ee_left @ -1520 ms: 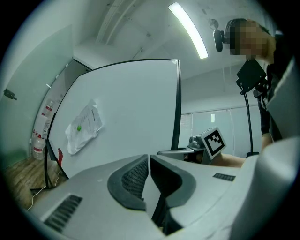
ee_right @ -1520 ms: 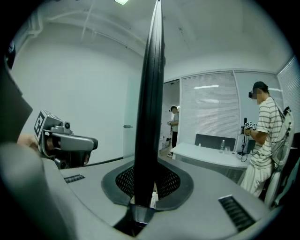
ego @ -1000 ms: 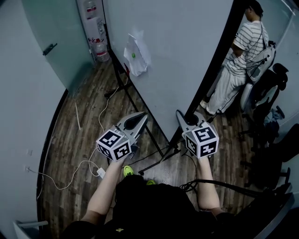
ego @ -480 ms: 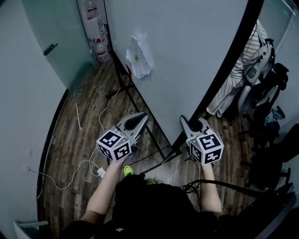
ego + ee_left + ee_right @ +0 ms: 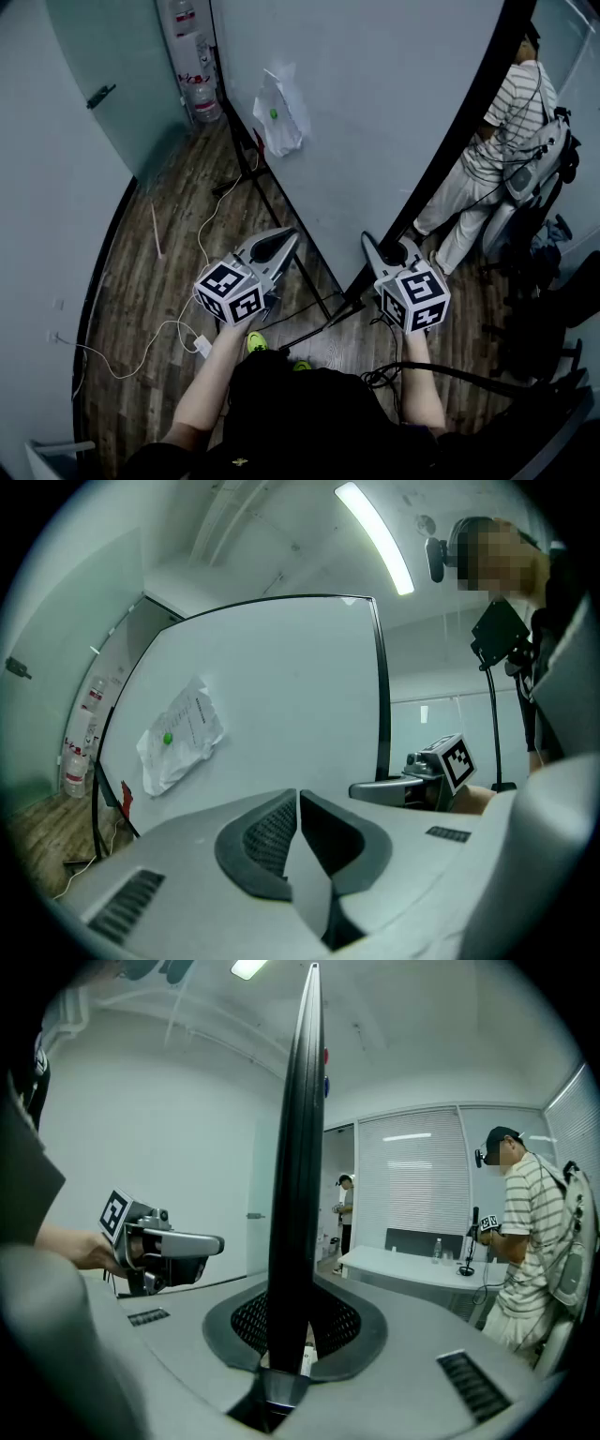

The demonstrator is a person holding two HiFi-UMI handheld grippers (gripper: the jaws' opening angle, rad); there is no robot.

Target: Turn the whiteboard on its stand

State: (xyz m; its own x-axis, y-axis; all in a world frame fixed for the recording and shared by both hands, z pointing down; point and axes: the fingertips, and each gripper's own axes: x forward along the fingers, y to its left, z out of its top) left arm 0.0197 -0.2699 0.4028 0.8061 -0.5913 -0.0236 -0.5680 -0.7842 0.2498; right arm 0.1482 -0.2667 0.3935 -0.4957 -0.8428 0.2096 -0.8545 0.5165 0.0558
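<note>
The big whiteboard (image 5: 375, 112) stands on a black tripod stand (image 5: 314, 286), its black side frame (image 5: 441, 150) running down toward me. My right gripper (image 5: 389, 249) is shut on that frame; in the right gripper view the dark edge (image 5: 295, 1147) rises straight up from between the pads of the right gripper (image 5: 292, 1321). My left gripper (image 5: 289, 234) hovers shut just in front of the white face, near its lower edge. In the left gripper view the left gripper (image 5: 298, 797) has its jaws closed together, nothing between them, with the whiteboard (image 5: 281, 686) ahead.
A crumpled paper (image 5: 278, 114) is pinned to the board with a green magnet. A person in a striped shirt (image 5: 511, 131) stands behind the board at the right, by office chairs (image 5: 544, 244). Cables (image 5: 169, 333) lie on the wood floor; water bottles (image 5: 202, 98) stand at the back.
The board's framed edge swung a little to the right, and my right gripper went with it. The person behind was briefly hidden by the board and shows again. The left gripper stayed put.
</note>
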